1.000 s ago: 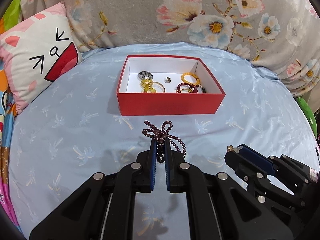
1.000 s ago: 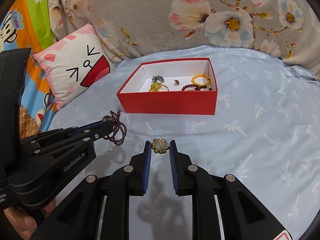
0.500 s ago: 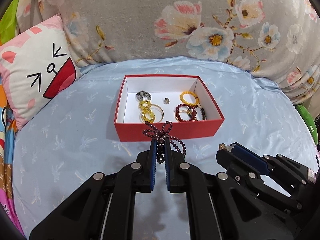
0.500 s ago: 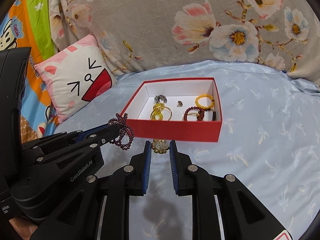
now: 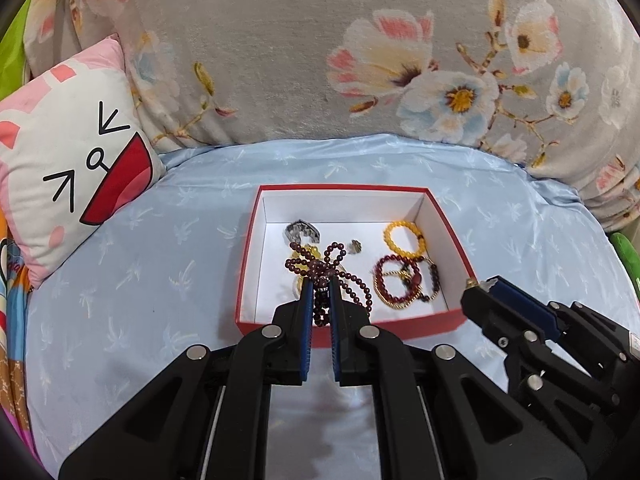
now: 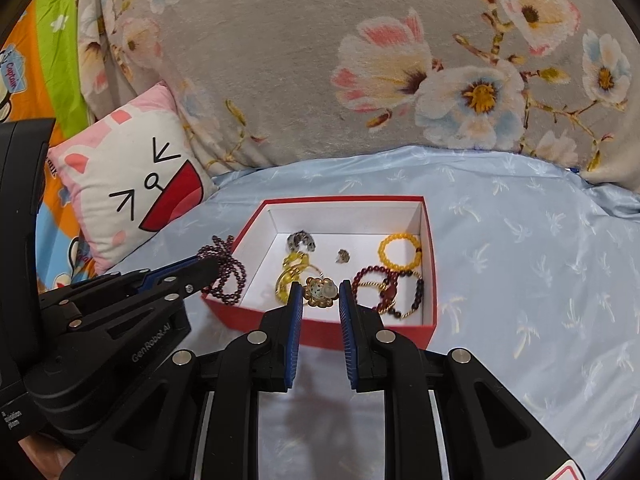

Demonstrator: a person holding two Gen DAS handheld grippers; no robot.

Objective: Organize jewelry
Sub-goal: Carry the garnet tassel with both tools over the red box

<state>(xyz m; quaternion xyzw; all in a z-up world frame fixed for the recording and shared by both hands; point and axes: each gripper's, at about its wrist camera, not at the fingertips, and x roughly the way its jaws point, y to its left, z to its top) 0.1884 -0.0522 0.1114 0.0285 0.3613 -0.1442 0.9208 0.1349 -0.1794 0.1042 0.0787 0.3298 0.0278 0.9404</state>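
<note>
A red box (image 5: pixel 352 330) (image 6: pixel 320 330) with a white inside lies on the blue bedsheet. In it are a yellow bead bracelet (image 5: pixel 404 239) (image 6: pixel 400 251), dark red bracelets (image 5: pixel 404 284) (image 6: pixel 388 290), a gold bracelet (image 6: pixel 292 272), a grey piece (image 5: pixel 302 230) and a small charm (image 5: pixel 355 246). My left gripper (image 5: pixel 321 286) (image 6: pixel 208 268) is shut on a dark red bead string (image 5: pixel 332 266) (image 6: pixel 226 270), held over the box's near left part. My right gripper (image 6: pixel 319 290) (image 5: pixel 478 290) is shut on a small gold brooch (image 6: pixel 319 290) above the box's near wall.
A pink and white cat-face cushion (image 5: pixel 64 172) (image 6: pixel 132 184) leans at the left. A grey floral blanket (image 5: pixel 320 60) rises behind the bed. The blue sheet (image 5: pixel 120 280) spreads around the box. A green object (image 5: pixel 624 248) sits at the far right edge.
Both grippers have moved forward and a little up toward the box, carrying the bead string and the brooch from over the bare sheet to over the box's near side.
</note>
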